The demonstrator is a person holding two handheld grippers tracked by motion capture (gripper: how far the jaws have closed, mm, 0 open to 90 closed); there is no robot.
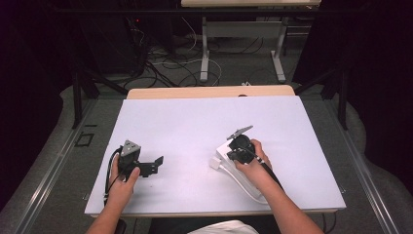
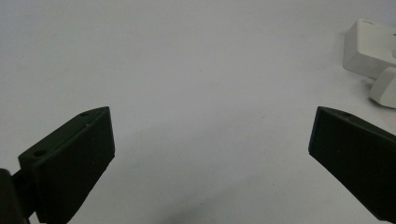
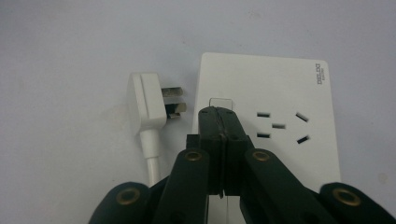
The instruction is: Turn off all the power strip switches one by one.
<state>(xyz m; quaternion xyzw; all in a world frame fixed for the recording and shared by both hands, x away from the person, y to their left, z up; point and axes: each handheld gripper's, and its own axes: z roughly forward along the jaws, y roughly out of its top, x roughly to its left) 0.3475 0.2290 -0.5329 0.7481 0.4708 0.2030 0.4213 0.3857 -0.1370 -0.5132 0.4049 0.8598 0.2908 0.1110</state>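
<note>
A: From the high view I can place both hands on the white table [image 1: 195, 126]: the left gripper [image 1: 157, 164] low at about eight o'clock, the right gripper [image 1: 233, 152] near four o'clock, hanging over something white. What is it?

B: The right gripper view settles that. It's a white wall socket plate [image 3: 280, 140] lying flat, with slots for two-pin and three-pin plugs and a small rectangular switch [image 3: 221, 102]. Just beside it, at its nine o'clock, lies a white three-pin plug [image 3: 147, 105], pins pointing toward the plate, its cord running down out of the picture.

A: And the right gripper [image 3: 219, 114] itself?

B: Jaws pressed together, nothing between them, tips sitting right at the switch (whether they actually press it, I cannot tell).

A: The left gripper view?

B: The left gripper [image 2: 210, 154] has its jaws spread wide over bare table; the socket plate [image 2: 369, 49] and plug [image 2: 385, 88] show far off at two o'clock.
</note>
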